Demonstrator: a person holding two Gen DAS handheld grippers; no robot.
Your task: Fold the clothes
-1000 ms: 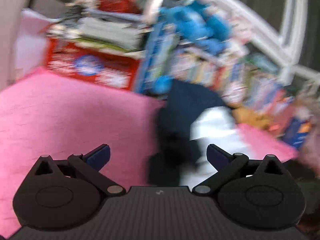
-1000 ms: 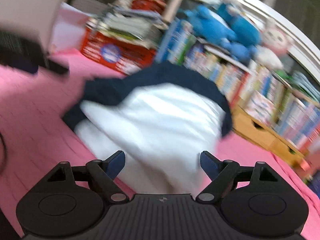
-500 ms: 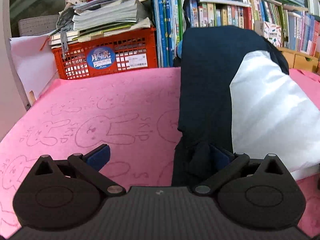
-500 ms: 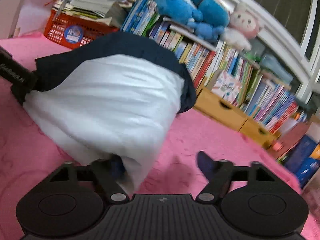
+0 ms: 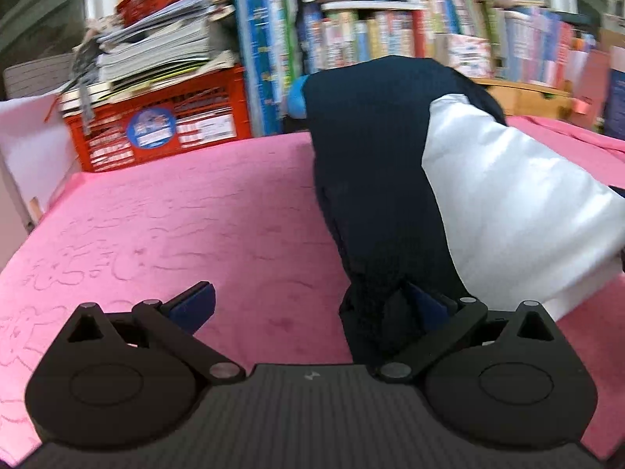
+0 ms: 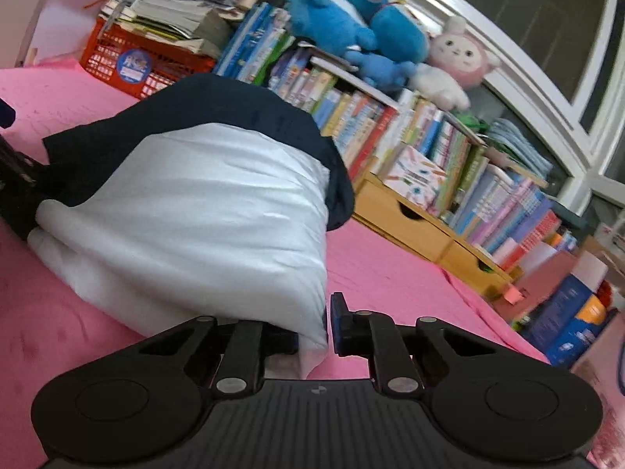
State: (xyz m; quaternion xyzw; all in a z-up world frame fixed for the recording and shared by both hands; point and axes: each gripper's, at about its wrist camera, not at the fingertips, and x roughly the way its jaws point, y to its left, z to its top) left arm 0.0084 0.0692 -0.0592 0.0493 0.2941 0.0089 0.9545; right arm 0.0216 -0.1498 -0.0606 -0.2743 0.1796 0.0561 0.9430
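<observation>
A navy and white garment [image 5: 508,203] lies heaped on the pink blanket [image 5: 175,215]. My left gripper [image 5: 312,305] is open wide at the garment's near navy edge. Navy cloth drapes over its right fingertip [image 5: 429,305], while its left fingertip [image 5: 195,305] is bare above the blanket. In the right wrist view the garment [image 6: 215,203] fills the middle. My right gripper [image 6: 312,332] is closing its jaws on the near white corner, which is pinched between the pads. The left gripper's dark body [image 6: 15,179] shows at the garment's far left end.
A red crate [image 5: 164,129] stacked with papers stands at the blanket's back left. A row of books [image 5: 390,39] lines the back, with blue and pink plush toys [image 6: 351,31] on top. Wooden drawers [image 6: 410,226] border the blanket at the back right.
Both grippers have come in to the garment's near edge. The right jaws went from wide open to closed on the white corner. The left gripper rolled level, and navy cloth now covers its right finger.
</observation>
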